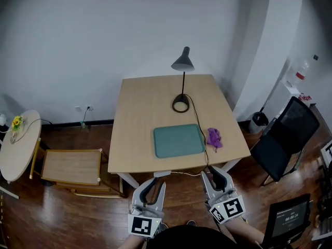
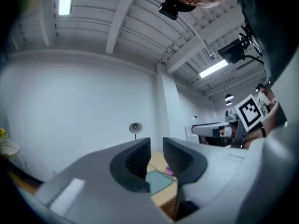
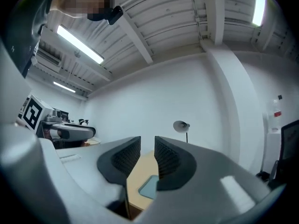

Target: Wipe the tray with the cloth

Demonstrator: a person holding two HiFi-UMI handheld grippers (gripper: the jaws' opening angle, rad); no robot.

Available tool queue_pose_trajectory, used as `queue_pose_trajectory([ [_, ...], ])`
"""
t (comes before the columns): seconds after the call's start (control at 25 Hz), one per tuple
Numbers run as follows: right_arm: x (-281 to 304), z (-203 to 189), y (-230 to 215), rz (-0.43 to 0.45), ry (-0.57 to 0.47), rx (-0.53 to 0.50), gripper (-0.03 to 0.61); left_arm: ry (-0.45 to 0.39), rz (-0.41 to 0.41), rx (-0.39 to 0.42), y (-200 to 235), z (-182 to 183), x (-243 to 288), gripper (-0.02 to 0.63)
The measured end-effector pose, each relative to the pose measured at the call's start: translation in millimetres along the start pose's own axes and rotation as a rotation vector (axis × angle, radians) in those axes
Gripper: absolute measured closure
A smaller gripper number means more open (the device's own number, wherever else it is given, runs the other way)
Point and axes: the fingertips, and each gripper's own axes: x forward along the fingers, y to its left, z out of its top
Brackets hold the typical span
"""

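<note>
A teal tray point(image 1: 179, 140) lies flat near the front edge of the wooden table point(image 1: 155, 100). A crumpled purple cloth point(image 1: 214, 138) rests on the table just right of the tray. Both grippers hover off the table's front edge, in front of the person. My left gripper point(image 1: 153, 183) is open with a narrow gap and nothing between its jaws; past it the left gripper view shows the tray point(image 2: 158, 181) and the cloth point(image 2: 169, 172). My right gripper point(image 1: 215, 176) is open and empty too. The right gripper view looks over the tray point(image 3: 148, 186).
A black desk lamp point(image 1: 182, 66) stands behind the tray, its cord running to the front edge. A black chair point(image 1: 288, 134) sits right of the table. A low wooden cart point(image 1: 72, 167) and a round side table point(image 1: 18, 144) stand at left.
</note>
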Motion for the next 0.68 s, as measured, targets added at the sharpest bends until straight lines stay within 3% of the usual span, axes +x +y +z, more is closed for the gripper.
queue_pose_trajectory([
  [0.16,-8.9,12.3,-3.9,0.025,-0.042,-0.028,0.486,0.026,0.018,0.026,-16.7,3.1,0.7,0.511],
  [0.68,-29.2,10.0,-3.4,0.025,-0.078,0.033,0.487,0.077,0.045,0.059,-37.1,4.3,-13.2,0.512],
])
